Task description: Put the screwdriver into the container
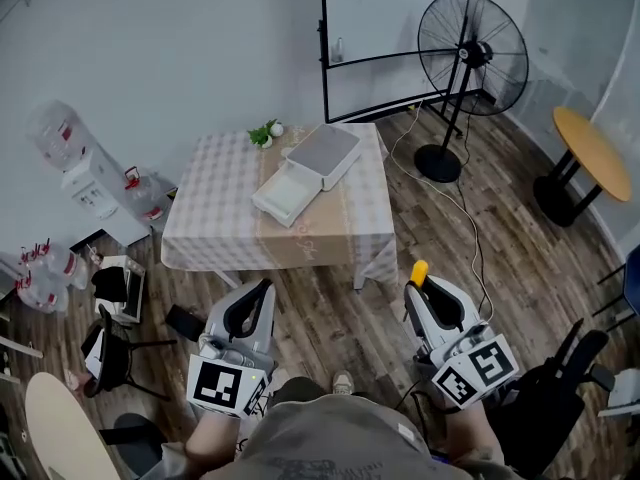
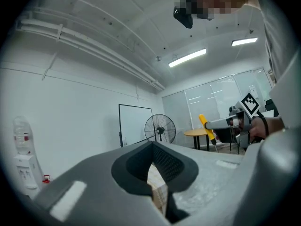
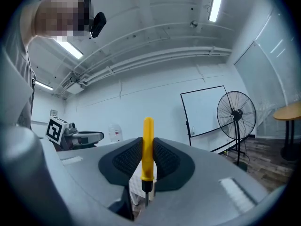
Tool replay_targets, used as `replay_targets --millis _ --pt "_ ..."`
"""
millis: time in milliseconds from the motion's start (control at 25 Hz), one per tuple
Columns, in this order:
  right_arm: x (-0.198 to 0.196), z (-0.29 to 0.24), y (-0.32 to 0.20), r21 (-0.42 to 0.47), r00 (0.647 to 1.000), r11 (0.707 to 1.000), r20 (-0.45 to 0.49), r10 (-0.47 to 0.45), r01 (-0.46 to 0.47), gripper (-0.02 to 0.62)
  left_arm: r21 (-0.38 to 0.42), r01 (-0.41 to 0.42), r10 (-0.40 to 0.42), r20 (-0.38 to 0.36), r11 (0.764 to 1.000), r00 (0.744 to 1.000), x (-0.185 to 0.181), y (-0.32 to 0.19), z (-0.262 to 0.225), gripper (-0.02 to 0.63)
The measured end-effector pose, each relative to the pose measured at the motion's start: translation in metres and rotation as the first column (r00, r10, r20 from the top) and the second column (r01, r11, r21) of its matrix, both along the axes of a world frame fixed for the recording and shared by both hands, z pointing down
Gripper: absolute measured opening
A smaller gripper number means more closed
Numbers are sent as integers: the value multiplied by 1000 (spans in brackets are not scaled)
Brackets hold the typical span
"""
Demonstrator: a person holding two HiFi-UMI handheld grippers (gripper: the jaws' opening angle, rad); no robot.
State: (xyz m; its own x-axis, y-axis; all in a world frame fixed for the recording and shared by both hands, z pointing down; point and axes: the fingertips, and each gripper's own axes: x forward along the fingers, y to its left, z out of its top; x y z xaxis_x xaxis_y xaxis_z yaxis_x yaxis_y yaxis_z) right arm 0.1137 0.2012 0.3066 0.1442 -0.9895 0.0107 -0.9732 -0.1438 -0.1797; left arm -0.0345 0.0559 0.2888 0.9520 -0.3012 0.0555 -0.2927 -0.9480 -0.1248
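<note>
My right gripper (image 1: 418, 290) is shut on a yellow-handled screwdriver (image 3: 147, 147), which stands upright between the jaws with its dark tip pointing down. Its yellow handle end (image 1: 419, 271) pokes out past the jaws in the head view. My left gripper (image 1: 262, 294) is shut with nothing in it. Both are held low, near the person's body, well short of the table (image 1: 215, 213). On the table lies the open white container (image 1: 283, 194), with its grey lid (image 1: 322, 154) beside it. From the left gripper view the right gripper (image 2: 225, 123) and the screwdriver (image 2: 207, 126) show at the right.
A standing fan (image 1: 468, 63) and its cable are right of the table, a whiteboard (image 1: 395, 33) behind it. A round wooden table (image 1: 590, 153) is far right, a water dispenser (image 1: 75, 173) and bottles at left. A small plant (image 1: 263, 133) sits on the table's far edge.
</note>
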Motion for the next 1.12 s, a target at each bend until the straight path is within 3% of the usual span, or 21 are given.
replay_targets --millis 600,920,1120 --pt "43 19 -74 -34 999 998 6 -53 53 98 -28 51 -50 29 998 998 41 -73 23 0" --pt "82 37 -158 -77 990 988 57 -126 130 98 -59 63 -60 49 996 997 84 -146 47 0" --pt "93 62 -218 -175 984 968 30 -175 178 98 -85 70 -64 68 994 996 101 -190 63 0"
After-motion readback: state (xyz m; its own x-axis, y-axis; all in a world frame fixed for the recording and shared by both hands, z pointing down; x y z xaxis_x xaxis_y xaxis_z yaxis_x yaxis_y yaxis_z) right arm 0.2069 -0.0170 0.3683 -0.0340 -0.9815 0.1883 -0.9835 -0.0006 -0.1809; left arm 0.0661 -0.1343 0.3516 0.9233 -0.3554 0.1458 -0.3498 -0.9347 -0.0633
